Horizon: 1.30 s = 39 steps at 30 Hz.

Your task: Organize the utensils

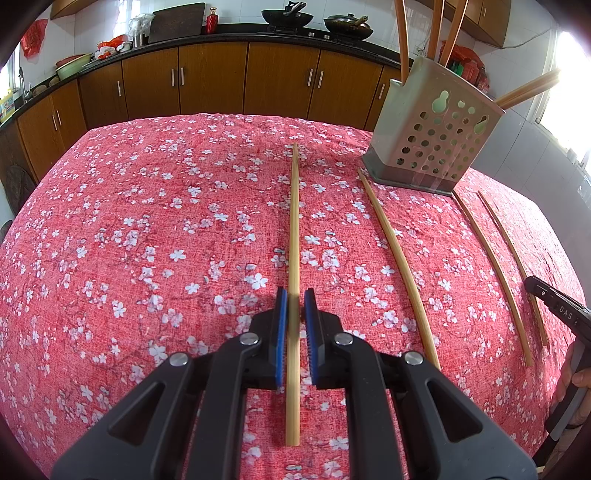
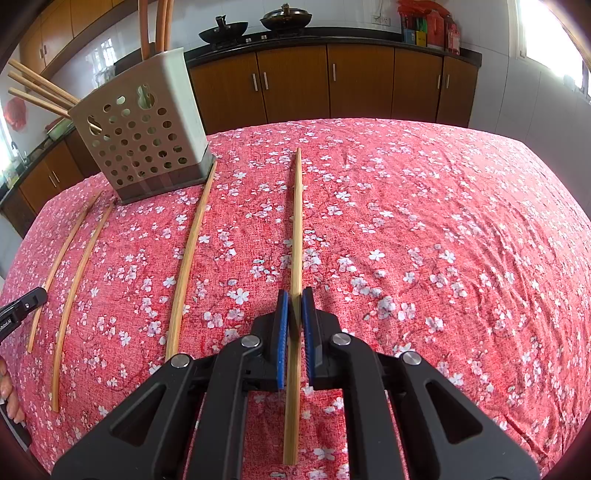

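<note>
In the left wrist view my left gripper has its blue pads around a bamboo chopstick that lies on the red floral cloth; the jaws stand close on both sides of it. In the right wrist view my right gripper stands the same way around another chopstick. A beige perforated utensil holder stands at the far right of the left view and at the far left of the right view, with several chopsticks standing in it.
More loose chopsticks lie on the cloth: three right of the left gripper and three left of the right gripper. Brown kitchen cabinets and woks stand behind the table. The other gripper's tip shows at each view's edge.
</note>
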Tool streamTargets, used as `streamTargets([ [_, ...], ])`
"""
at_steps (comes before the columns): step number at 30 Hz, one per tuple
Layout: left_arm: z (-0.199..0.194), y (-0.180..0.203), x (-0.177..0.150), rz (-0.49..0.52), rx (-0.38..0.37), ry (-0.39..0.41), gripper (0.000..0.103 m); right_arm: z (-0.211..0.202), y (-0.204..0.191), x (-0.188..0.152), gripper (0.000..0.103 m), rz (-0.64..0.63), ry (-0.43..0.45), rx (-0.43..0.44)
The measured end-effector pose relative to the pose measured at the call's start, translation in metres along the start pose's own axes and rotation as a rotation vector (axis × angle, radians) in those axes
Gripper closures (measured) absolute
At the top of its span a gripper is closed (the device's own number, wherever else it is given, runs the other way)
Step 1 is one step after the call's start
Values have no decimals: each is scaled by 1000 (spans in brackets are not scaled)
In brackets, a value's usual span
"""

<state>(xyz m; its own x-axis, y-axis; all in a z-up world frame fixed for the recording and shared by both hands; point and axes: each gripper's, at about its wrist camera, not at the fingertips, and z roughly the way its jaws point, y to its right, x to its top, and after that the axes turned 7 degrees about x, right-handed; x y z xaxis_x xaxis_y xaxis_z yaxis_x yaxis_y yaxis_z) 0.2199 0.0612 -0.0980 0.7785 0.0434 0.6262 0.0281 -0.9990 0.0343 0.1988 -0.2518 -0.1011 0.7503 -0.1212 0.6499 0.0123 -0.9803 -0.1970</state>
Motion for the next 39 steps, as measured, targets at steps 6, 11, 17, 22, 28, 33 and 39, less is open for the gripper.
streamTargets([
  [6,0,0,0,0,0,0,91,0,0,0,94,0,0,0],
  [11,0,0,0,0,0,0,91,0,0,0,94,0,0,0],
  [17,0,0,0,-1,0,0,91,0,1,0,94,0,0,-1],
  [22,0,0,0,3,5,0,91,0,0,1,94,-2,-1,-4],
  [28,-4,9,-6,44,43,2,91,-4,-2,-4,94,-5,-4,-1],
  [33,-6,15,-9,74,76,4,95,-7,1,-6,95,8,-2,21],
  [39,-15,18,-7,98,76,23,95,-23,3,-1,95,18,41,38],
])
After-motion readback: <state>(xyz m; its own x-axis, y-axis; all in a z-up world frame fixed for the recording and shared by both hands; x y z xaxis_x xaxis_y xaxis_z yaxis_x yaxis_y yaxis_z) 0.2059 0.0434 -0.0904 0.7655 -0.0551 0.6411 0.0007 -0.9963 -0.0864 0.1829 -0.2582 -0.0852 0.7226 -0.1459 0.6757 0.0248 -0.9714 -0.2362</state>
